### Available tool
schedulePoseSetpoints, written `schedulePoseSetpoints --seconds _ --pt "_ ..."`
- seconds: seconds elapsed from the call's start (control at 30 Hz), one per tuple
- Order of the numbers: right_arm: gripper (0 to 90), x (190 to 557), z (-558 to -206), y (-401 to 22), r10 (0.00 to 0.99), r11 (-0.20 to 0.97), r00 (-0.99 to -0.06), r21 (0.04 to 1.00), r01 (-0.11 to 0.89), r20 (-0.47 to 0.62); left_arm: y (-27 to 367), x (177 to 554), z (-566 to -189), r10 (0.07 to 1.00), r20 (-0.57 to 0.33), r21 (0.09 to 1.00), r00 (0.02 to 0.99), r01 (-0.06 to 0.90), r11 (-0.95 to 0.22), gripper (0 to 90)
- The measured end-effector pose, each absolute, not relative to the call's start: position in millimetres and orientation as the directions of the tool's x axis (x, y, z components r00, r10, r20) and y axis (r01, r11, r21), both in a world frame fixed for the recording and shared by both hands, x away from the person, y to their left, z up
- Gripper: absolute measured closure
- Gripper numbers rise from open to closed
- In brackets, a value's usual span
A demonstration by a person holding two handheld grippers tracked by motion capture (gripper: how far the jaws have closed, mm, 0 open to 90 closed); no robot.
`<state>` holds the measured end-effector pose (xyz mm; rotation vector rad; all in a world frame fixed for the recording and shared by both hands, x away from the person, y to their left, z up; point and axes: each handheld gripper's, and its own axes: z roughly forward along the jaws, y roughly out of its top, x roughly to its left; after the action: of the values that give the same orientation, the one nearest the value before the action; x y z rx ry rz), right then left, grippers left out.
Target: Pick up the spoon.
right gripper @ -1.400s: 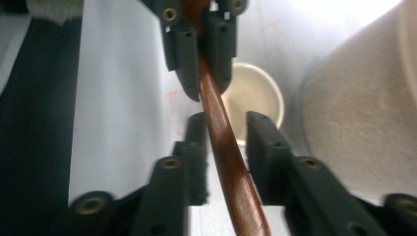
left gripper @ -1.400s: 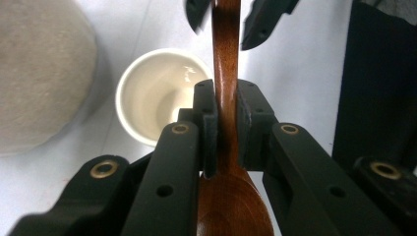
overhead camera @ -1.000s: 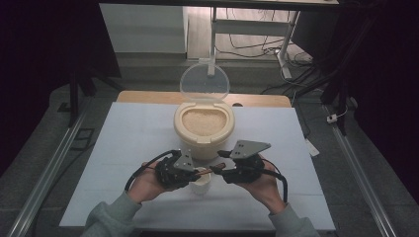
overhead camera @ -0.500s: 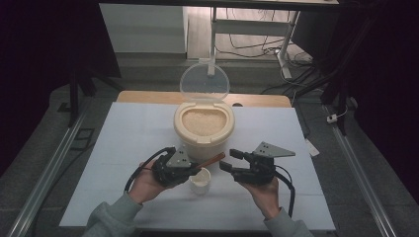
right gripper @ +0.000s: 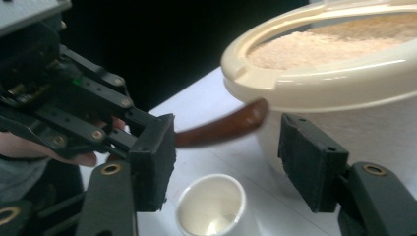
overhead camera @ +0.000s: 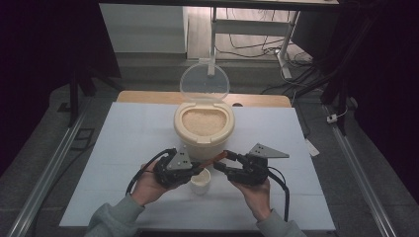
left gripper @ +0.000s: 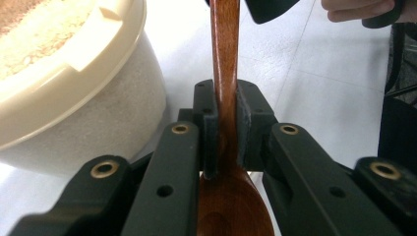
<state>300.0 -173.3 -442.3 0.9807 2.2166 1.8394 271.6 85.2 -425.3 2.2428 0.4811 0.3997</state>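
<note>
Right gripper is dropping lower, jaws closing slightly, gaping around nothing; left gripper is clenching the wooden spoon. Mistimed handover risks toppling the cup.

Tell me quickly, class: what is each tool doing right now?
Left tool: closed on the wooden spoon.
Right tool: open, holding nothing, spoon handle tip between its jaws.

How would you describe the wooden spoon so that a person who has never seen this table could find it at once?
Start at the big cream container full of grain in the middle of the white table. Just in front of it, above a small white cup, the left gripper clamps a brown spoon in its jaws. It is the one glossy wooden thing there, its handle slanting toward the right gripper.
</note>
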Motion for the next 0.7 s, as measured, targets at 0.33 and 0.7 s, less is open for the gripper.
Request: schedulePoseSetpoints --seconds 0.33,0.7 --pt "52.7 300 -445 -169 0.501 0.027 -0.784 0.898 0.438 0.367 80 270 -430 0.452 0.148 0.745 0.880 0.201 -0.636 79.9" --pt "79.1 299 -443 -168 0.396 -0.033 -0.815 0.894 0.447 0.423 75 266 -432 0.428 0.187 0.722 0.884 0.172 -0.670 80.0"
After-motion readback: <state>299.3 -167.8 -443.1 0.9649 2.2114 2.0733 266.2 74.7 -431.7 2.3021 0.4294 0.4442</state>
